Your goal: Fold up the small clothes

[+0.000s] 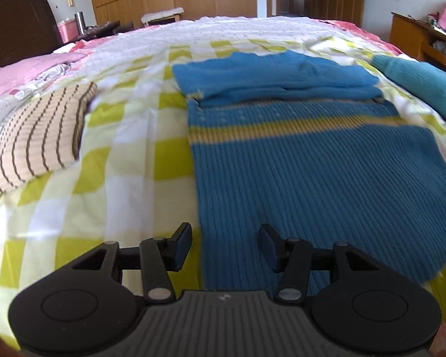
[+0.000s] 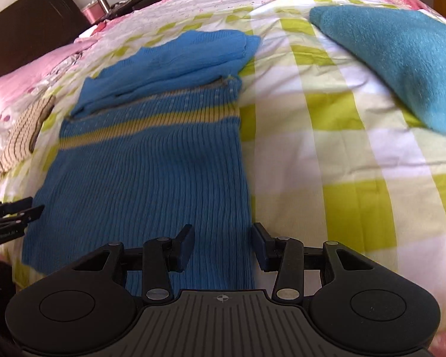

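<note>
A blue ribbed knit sweater [image 1: 321, 172] with a yellow stripe lies flat on the checked bedspread [image 1: 124, 154], its sleeves folded across the top. It also shows in the right wrist view [image 2: 142, 175]. My left gripper [image 1: 226, 245] is open and empty, just above the sweater's near left hem corner. My right gripper [image 2: 223, 247] is open and empty, over the near right hem edge. The left gripper's fingers [image 2: 11, 217] show at the left edge of the right wrist view.
A beige striped garment [image 1: 35, 139] lies to the left. A teal folded garment [image 2: 401, 59] lies to the right. Pink pillows [image 1: 20, 74] sit by the dark headboard. A wooden wardrobe and a side table stand beyond the bed.
</note>
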{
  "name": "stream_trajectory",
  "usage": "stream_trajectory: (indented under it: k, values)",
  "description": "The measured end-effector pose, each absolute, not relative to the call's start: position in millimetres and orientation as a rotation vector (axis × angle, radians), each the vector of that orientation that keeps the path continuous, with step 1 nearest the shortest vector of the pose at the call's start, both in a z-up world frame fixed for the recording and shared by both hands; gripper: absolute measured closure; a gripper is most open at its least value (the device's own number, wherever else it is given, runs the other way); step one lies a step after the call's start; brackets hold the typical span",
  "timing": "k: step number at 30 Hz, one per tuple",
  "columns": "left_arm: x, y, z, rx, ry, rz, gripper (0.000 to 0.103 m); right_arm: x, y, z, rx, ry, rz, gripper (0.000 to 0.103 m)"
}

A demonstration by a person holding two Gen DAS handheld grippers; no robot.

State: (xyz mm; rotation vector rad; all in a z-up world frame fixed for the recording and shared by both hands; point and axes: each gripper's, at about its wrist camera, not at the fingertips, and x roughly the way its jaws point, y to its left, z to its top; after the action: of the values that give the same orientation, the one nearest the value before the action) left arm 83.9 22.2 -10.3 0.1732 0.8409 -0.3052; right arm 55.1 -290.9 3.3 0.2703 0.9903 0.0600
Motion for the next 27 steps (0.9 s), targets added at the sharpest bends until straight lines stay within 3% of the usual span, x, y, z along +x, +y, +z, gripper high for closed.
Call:
stream_trajectory:
  k: [10,27]
  values:
    - [74,35,-10,0.056,0.898,-0.340,0.056,34,-292,2,0.343,1.014,0.089,0.064]
    - [64,43,-9,0.007,0.950,-0.269,0.057,19,-309,-1,0.438,0.992,0.079,0.065]
